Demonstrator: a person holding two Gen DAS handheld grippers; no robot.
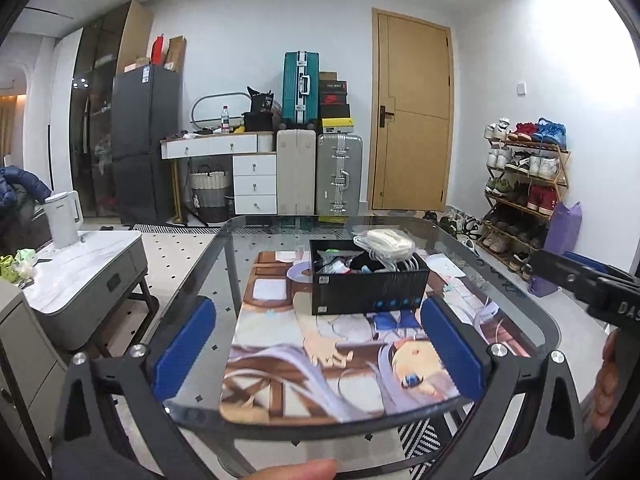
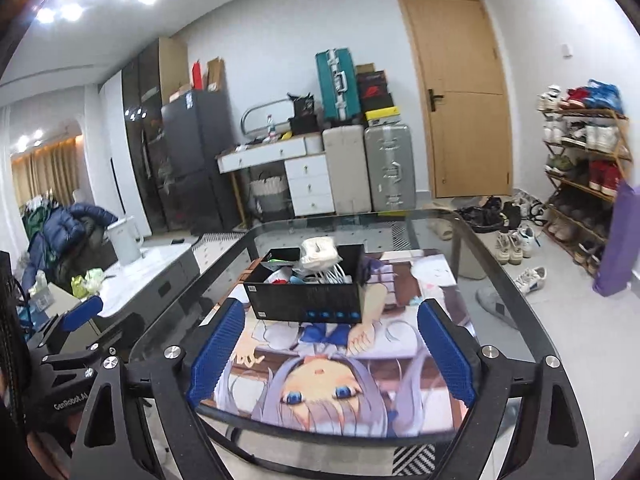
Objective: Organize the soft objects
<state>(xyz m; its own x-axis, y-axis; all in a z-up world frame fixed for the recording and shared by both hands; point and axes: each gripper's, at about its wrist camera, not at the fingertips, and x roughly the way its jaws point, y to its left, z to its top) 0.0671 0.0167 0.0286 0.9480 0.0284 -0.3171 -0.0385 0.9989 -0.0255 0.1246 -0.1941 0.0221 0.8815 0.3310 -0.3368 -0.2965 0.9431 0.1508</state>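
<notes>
Both claws, left claw (image 1: pixel 316 344) and right claw (image 2: pixel 332 344), hung released over the glass bench (image 2: pixel 500 280). The black box (image 1: pixel 368 284) of soft stuff sat on the anime mat (image 1: pixel 320 360). Only the right view caught the left claw's side.

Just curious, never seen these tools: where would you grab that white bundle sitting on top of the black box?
Probably from above, pinching across the white bundle's raised middle. It sits proud of the black box rim, with the box walls blocking its sides and white cords trailing below. Both grippers, left and right, are open and empty.
</notes>
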